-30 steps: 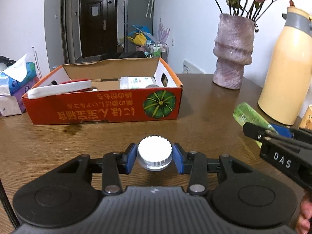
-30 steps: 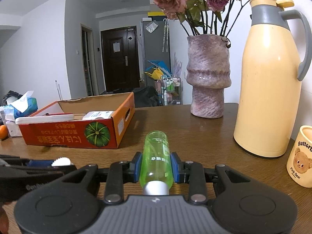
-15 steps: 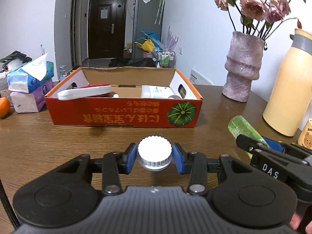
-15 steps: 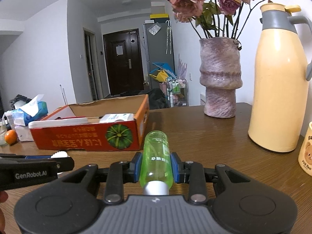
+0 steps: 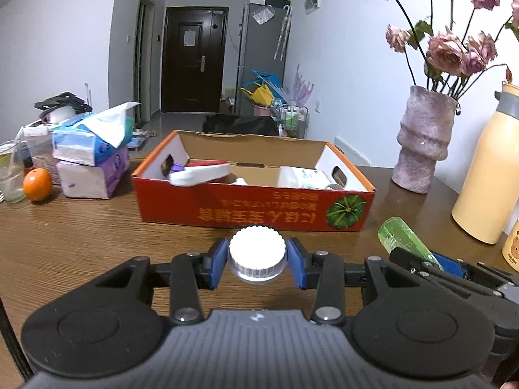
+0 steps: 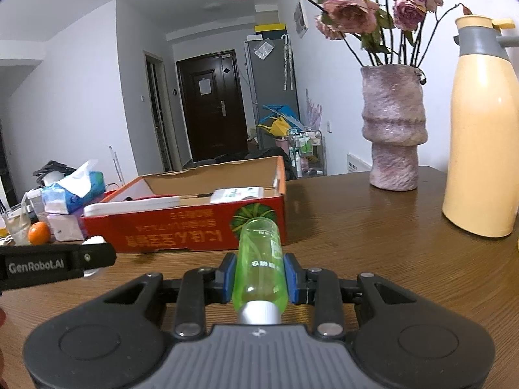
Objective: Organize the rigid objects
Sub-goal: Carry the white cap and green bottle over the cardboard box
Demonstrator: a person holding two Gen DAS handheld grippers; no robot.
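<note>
My left gripper [image 5: 257, 263] is shut on a small clear jar with a white ridged cap [image 5: 257, 251], held above the wooden table in front of the orange cardboard box [image 5: 253, 212]. My right gripper [image 6: 259, 275] is shut on a green transparent bottle [image 6: 261, 259] with a silver cap, its base pointing toward the box [image 6: 194, 227]. In the left wrist view the green bottle [image 5: 402, 236] and the right gripper's black body show at the right. The box holds a white case [image 5: 201, 175], a white packet [image 5: 305, 176] and other small items.
A purple vase [image 5: 421, 142] with dried roses and a yellow thermos jug [image 6: 480, 149] stand at the right. Tissue packs [image 5: 90, 149], an orange [image 5: 37, 184] and a plastic cup [image 5: 8, 175] sit left of the box. A bear mug [image 5: 512, 249] stands at the right edge.
Both grippers have drawn back from the box and shifted left with their loads. The box looks smaller, and the tissue packs, orange and cup have come into view at the left.
</note>
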